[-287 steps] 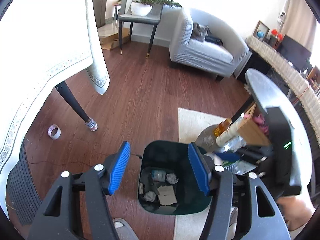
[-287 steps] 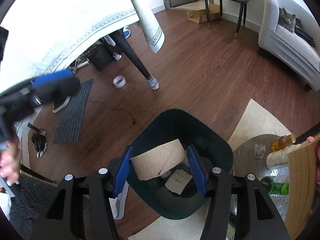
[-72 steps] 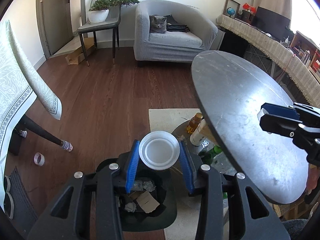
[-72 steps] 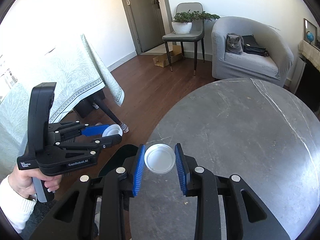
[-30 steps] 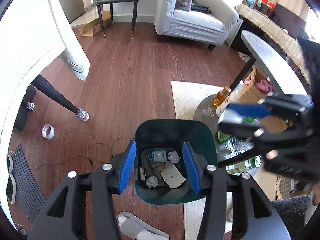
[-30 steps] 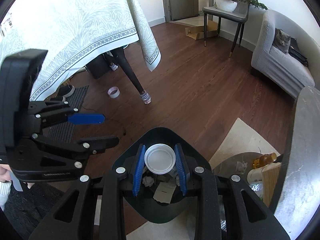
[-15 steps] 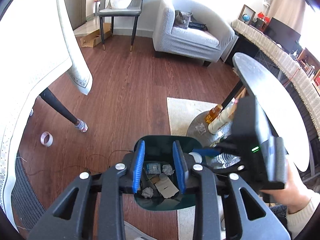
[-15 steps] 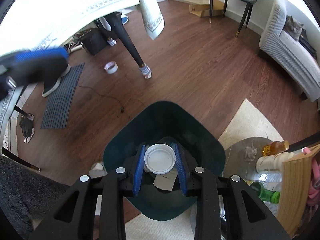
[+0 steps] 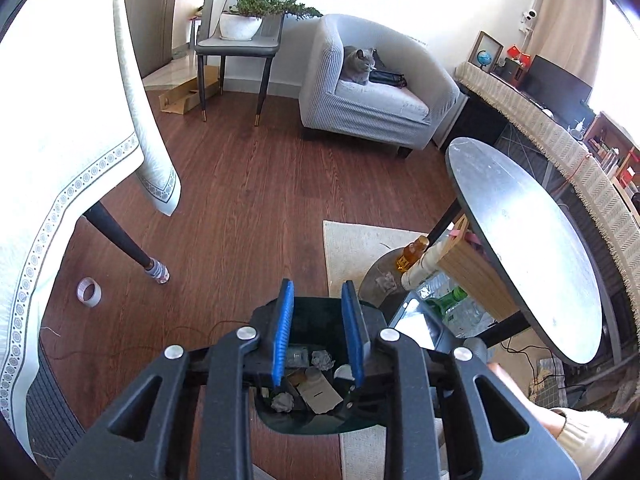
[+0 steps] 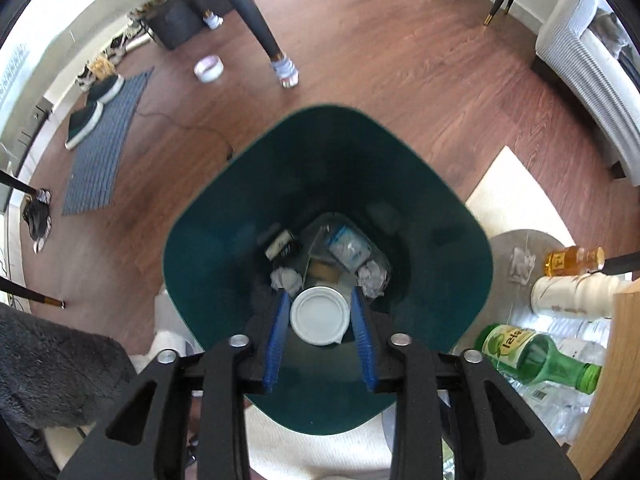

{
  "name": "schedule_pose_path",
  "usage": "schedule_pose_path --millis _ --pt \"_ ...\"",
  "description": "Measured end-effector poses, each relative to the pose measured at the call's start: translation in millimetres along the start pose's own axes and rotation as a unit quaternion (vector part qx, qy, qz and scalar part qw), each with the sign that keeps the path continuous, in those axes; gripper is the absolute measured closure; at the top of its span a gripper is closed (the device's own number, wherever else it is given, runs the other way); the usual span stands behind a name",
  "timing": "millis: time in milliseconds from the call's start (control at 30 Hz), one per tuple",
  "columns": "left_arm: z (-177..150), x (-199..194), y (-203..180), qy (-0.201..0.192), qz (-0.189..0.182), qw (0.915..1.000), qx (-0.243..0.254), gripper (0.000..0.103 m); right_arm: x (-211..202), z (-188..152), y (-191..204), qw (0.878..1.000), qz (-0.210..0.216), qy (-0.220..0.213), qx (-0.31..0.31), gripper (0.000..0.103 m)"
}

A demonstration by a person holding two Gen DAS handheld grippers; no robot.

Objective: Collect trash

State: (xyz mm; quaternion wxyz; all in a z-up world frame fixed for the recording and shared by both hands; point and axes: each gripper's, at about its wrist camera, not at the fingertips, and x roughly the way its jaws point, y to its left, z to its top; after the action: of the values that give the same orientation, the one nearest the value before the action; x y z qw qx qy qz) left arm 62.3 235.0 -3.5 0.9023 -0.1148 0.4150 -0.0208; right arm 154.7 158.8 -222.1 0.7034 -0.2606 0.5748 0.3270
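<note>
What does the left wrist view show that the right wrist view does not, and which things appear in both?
Only the left wrist view shows the grey cat on the armchair, the round table top, and the empty left gripper. Only the right wrist view shows the right gripper holding a white lid, and the green bottle. Both show the green bin with crumpled paper, and the tape roll.

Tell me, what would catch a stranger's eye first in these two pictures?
Probably the dark green bin that fills the right wrist view, with the right gripper holding a white round lid between its blue jaws just above the crumpled paper inside. In the left wrist view, a grey cat sits on the pale armchair across the wooden floor.
</note>
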Motion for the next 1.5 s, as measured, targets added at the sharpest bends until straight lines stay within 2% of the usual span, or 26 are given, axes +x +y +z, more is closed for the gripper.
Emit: schedule_pose_path --millis 233,500,833,1067,1267,1367,1433,1467,1500 --pt "6 -12 -9 -0.019 0.008 0.9997 0.011 0.077 9 -10 0 1.000 -0.005 0.014 -0.006 0.057" --pt "11 -25 -11 -0.039 0.015 0.9991 0.006 0.077 -13 -12 8 1.000 0.001 -0.016 -0.012 0.057" --pt "15 -36 -22 -0.060 0.036 0.9974 0.020 0.061 -76 -5 8 0.994 0.005 -0.105 -0.011 0.057" --pt "19 -46 -35 -0.089 0.047 0.9943 0.034 0.049 -131 -9 -1 0.984 -0.008 -0.178 -0.001 0.056" --pt "20 -44 -52 -0.097 0.067 0.9920 0.045 0.038 -172 -25 -27 0.972 -0.030 -0.232 0.030 0.049" --pt "19 -43 -61 -0.102 0.066 0.9916 0.044 0.028 -190 -35 -42 0.965 -0.046 -0.254 0.049 0.048" --pt "19 -45 -67 -0.114 0.063 0.9904 0.047 0.017 -202 -43 -51 0.959 -0.056 -0.270 0.063 0.046" --pt "20 -46 -70 -0.118 0.065 0.9897 0.047 0.014 -209 -49 -56 0.955 -0.063 -0.280 0.071 0.044" --pt "21 -47 -72 -0.123 0.068 0.9891 0.045 0.011 -216 -57 -61 0.951 -0.068 -0.290 0.080 0.035"
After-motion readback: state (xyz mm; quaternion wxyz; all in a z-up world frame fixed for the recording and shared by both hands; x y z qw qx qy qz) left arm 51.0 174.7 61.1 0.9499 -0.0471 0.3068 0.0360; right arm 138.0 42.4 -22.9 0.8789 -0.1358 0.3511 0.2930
